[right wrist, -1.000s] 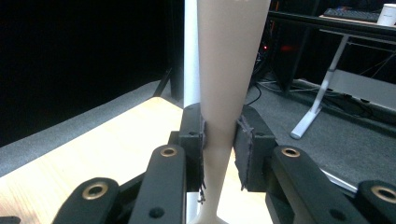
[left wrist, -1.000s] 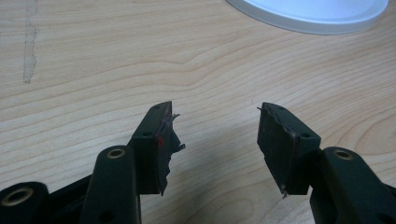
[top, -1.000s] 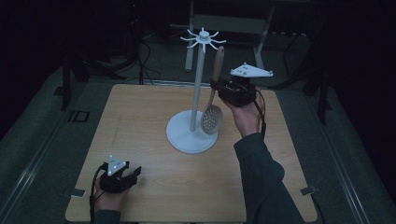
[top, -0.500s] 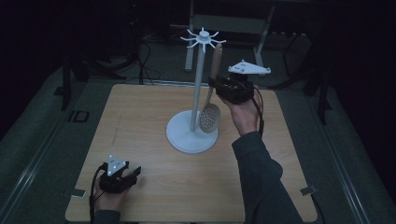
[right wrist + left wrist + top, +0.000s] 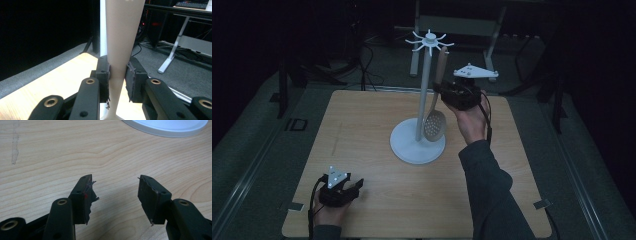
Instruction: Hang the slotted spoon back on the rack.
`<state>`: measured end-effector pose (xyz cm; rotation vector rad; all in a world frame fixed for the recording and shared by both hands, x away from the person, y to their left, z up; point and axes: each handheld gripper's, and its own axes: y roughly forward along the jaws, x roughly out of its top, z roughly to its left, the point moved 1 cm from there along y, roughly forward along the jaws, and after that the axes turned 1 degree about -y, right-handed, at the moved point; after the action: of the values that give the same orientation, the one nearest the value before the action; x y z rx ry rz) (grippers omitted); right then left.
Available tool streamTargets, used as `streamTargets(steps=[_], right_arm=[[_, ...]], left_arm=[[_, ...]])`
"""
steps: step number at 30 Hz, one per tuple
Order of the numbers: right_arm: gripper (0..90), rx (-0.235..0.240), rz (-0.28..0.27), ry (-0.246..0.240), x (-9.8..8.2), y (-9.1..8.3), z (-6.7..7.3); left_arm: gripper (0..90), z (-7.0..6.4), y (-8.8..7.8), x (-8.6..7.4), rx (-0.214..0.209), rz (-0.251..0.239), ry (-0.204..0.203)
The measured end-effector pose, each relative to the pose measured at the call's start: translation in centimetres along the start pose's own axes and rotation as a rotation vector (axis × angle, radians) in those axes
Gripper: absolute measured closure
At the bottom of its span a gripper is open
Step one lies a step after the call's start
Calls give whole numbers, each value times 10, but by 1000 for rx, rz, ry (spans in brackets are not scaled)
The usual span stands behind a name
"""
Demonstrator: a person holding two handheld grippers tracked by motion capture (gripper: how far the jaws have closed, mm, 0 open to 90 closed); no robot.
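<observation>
Clamped on the handle of a slotted spoon [image 5: 435, 122], our right gripper [image 5: 446, 94] sits right of centre in the upper half of the high view, held up beside the white stand [image 5: 418, 145]. In the right gripper view the right gripper [image 5: 117, 80] has both black pads pressed flat against the pale handle of the spoon [image 5: 122, 37], which runs up through the middle of the frame and out of its top edge; the white pole of the stand [image 5: 102, 27] rises just behind the handle, at its left.

From above, we see the spoon hanging nearly upright, its perforated bowl low and just above the round base of the stand, its handle top up near the spoked hooks at the head of the pole. Whether the handle touches a hook we cannot tell. The grey three-cornered plate [image 5: 475, 73] rides on top of the right gripper, and our right hand [image 5: 472, 120] wraps it from below.

Our left gripper [image 5: 354, 186] lies in the lower left of the high view, low over the wooden table [image 5: 362, 125], well apart from the stand. In the left gripper view the left gripper [image 5: 115, 186] has its jaws spread wide with only bare wood grain between them, and the rim of the stand's base [image 5: 165, 126] curves across the upper right of that frame.
</observation>
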<state>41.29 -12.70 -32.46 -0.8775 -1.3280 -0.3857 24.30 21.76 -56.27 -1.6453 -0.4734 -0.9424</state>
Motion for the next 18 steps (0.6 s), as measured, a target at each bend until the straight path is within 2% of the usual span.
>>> streamTargets(steps=[18], right_arm=[[737,3,4,2,-3,6,1]], left_arm=[[461,0,0,0,-1,0,1]])
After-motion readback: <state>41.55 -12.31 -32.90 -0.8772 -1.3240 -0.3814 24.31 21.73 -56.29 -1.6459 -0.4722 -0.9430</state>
